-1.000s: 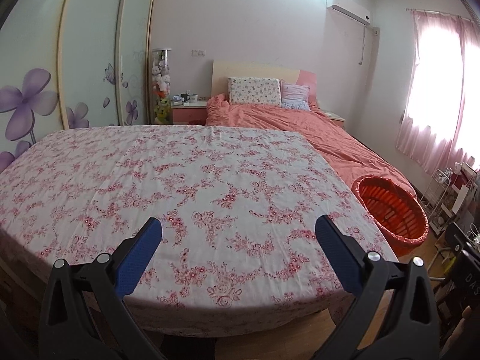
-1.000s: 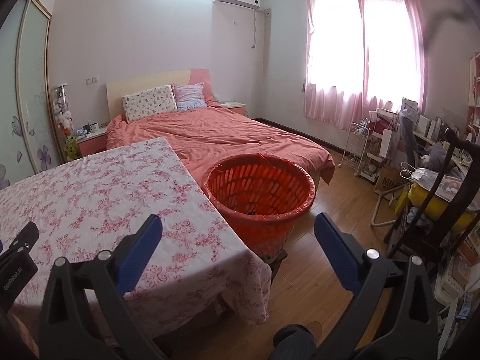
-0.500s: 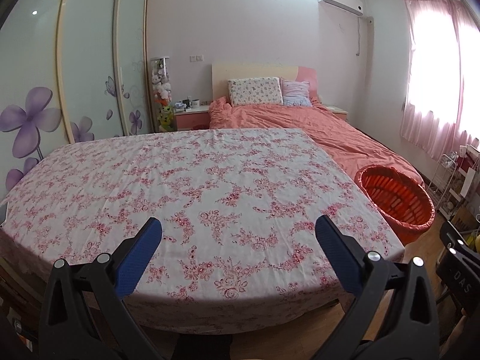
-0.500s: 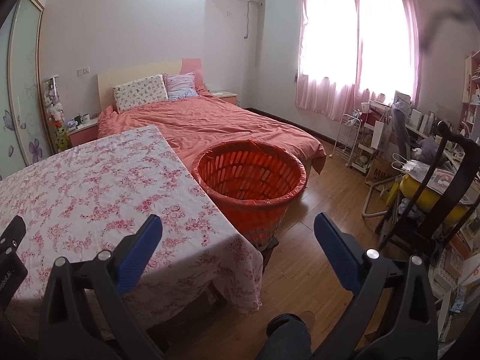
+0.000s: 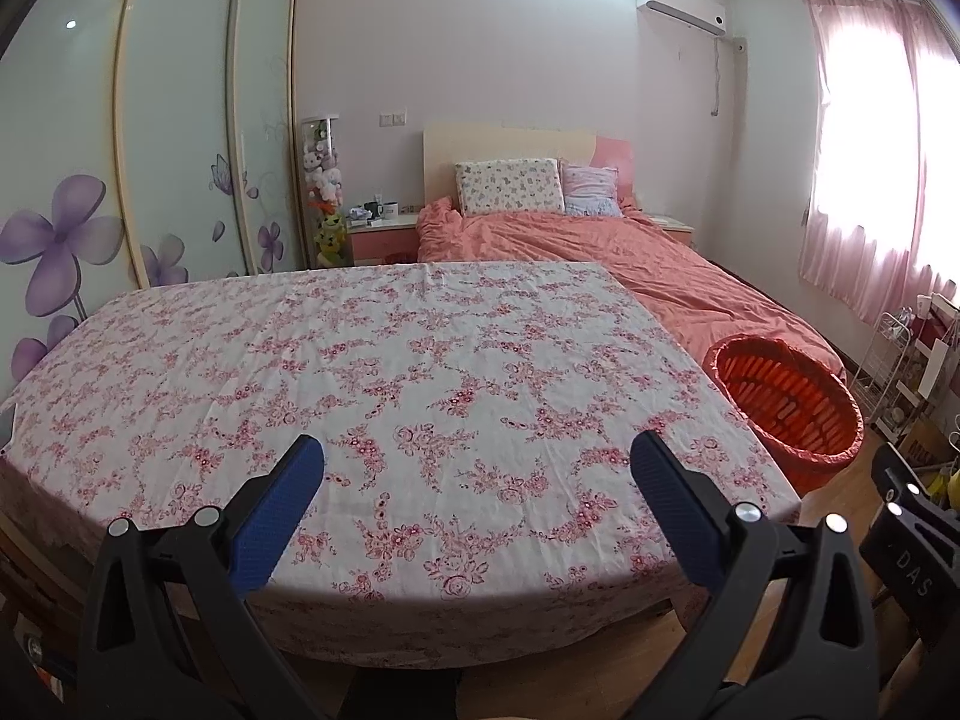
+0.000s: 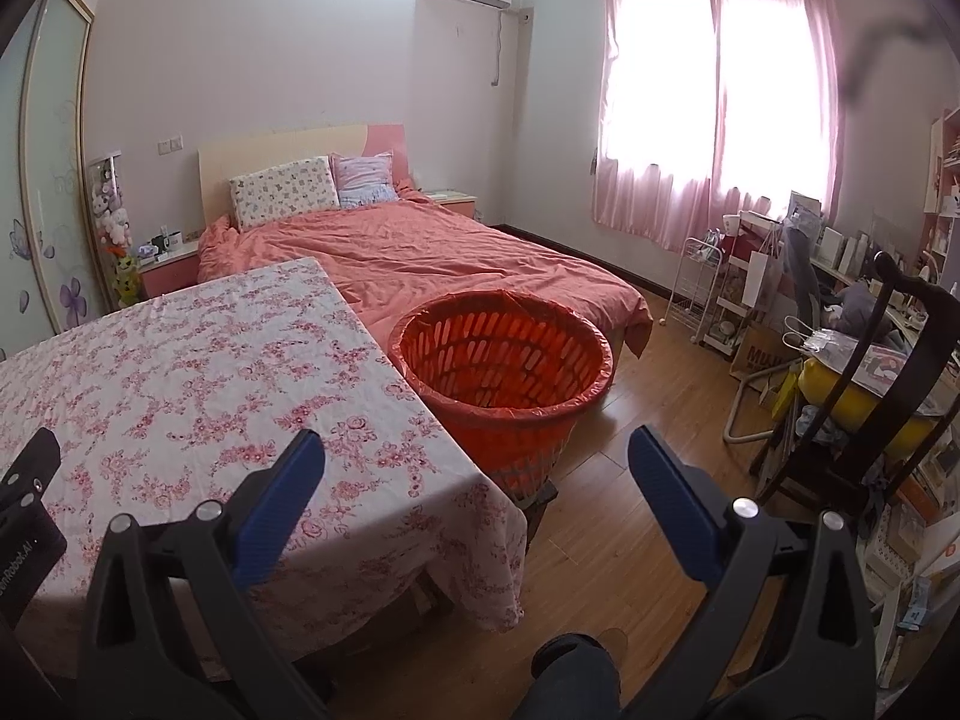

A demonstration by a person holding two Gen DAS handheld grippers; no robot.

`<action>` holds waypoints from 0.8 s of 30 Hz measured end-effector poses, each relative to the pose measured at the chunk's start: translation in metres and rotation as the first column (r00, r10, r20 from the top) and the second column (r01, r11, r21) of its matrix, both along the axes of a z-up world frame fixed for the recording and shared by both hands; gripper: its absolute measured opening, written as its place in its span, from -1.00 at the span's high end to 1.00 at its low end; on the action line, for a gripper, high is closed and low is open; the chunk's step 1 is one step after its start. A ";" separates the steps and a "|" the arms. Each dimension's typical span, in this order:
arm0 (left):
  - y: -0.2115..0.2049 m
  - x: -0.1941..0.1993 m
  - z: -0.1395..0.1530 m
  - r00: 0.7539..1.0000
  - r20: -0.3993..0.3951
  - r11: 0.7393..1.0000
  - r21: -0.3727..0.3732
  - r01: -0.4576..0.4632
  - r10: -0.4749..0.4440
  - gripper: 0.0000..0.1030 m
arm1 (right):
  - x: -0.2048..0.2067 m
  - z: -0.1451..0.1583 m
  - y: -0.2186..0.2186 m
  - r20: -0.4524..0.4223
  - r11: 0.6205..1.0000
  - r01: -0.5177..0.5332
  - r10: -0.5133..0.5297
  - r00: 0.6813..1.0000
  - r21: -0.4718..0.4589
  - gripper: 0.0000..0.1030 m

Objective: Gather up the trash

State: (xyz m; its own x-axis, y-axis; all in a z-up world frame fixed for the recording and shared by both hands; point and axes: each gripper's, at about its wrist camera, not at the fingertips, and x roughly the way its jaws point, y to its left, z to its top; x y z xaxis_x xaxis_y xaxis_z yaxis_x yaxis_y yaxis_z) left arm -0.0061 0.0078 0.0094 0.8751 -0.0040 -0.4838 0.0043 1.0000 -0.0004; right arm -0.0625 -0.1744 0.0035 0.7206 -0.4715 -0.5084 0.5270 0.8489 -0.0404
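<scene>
Left wrist view: left gripper held above the near edge of the table, blue-padded fingers spread wide apart, nothing between them.
Right wrist view: right gripper aimed past the table corner toward the floor, blue-padded fingers likewise wide apart and empty.
Table cover: white cloth with a pink floral print, draped over the edges, slightly wrinkled.
Trash: none visible on the cloth in either view; small scraps could be lost in the busy print, cannot tell.
Bin: round orange slatted plastic basket with a red liner, on the wooden floor just beside the table's right edge, between table and bed; contents too dark to make out.
Stage, as a judgement: collection seemingly finished or not begun, with both grippers empty.
Risk: snagging the loose cloth with a finger and dragging it off the table; knocking the light basket over while reaching into it.
Obstacles: table corner and hanging cloth close to the basket rim; a person's dark-clothed knee low in the right wrist view.
Surroundings: salmon-pink bed behind the basket, cluttered desk and dark chair to the right, well apart.
</scene>
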 end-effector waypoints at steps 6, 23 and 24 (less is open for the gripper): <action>0.001 0.000 0.002 1.000 0.008 1.000 -0.001 -0.005 0.005 -0.96 | -0.001 0.002 0.000 0.003 1.000 -0.001 0.001 1.000 -0.001 -0.92; 0.000 0.001 0.003 1.000 0.008 1.000 -0.001 -0.010 0.010 -0.96 | 0.003 0.003 0.002 0.001 1.000 -0.005 0.005 1.000 0.004 -0.92; 0.000 0.001 0.003 1.000 0.007 1.000 -0.001 -0.011 0.011 -0.96 | 0.003 0.003 0.002 0.001 1.000 -0.005 0.005 1.000 0.004 -0.92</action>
